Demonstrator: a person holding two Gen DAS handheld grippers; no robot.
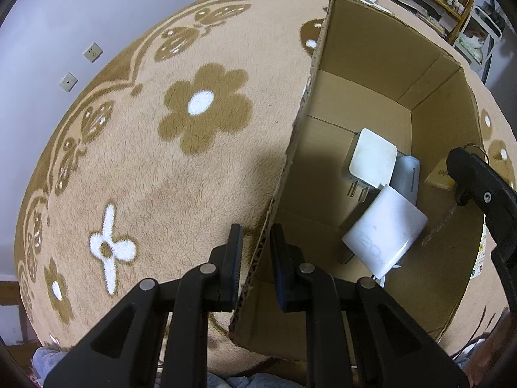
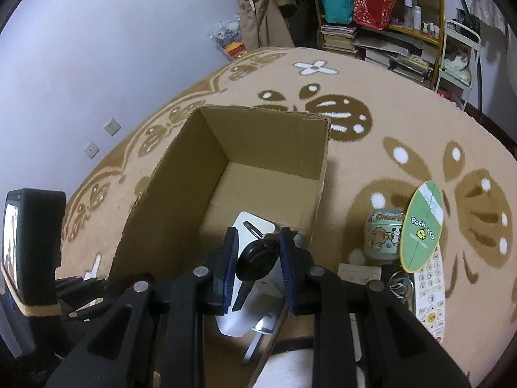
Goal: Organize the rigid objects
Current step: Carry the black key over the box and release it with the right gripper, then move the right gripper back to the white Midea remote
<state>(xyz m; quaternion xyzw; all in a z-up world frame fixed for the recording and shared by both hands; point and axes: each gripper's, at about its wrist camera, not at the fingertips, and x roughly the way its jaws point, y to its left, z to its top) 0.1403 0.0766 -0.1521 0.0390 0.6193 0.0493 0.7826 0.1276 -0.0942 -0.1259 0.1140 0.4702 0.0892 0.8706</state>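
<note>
An open cardboard box [image 1: 365, 48] stands on a flowered beige carpet [image 1: 129, 168]. My left gripper [image 1: 257, 229] is shut on the box's near-left wall, one finger outside and one inside. In the box lie a white plug charger [image 1: 371, 161], a second white charger [image 1: 384, 236] and a pale cylinder [image 1: 407, 174]. In the right wrist view my right gripper [image 2: 258, 234] hangs over the box [image 2: 194, 174], shut on a black-headed key [image 2: 258, 255]. The left wrist view shows the right gripper [image 1: 458, 177] at the box's right wall, with a tan tag [image 1: 437, 176] beside it.
On the carpet to the right of the box lie a green oval Pochacco card [image 2: 423, 226], a small cartoon jar [image 2: 383, 239], a white remote [image 2: 429, 297], a key ring [image 2: 400, 284] and a small flat box [image 2: 358, 271]. Shelves [image 2: 387, 16] line the far wall.
</note>
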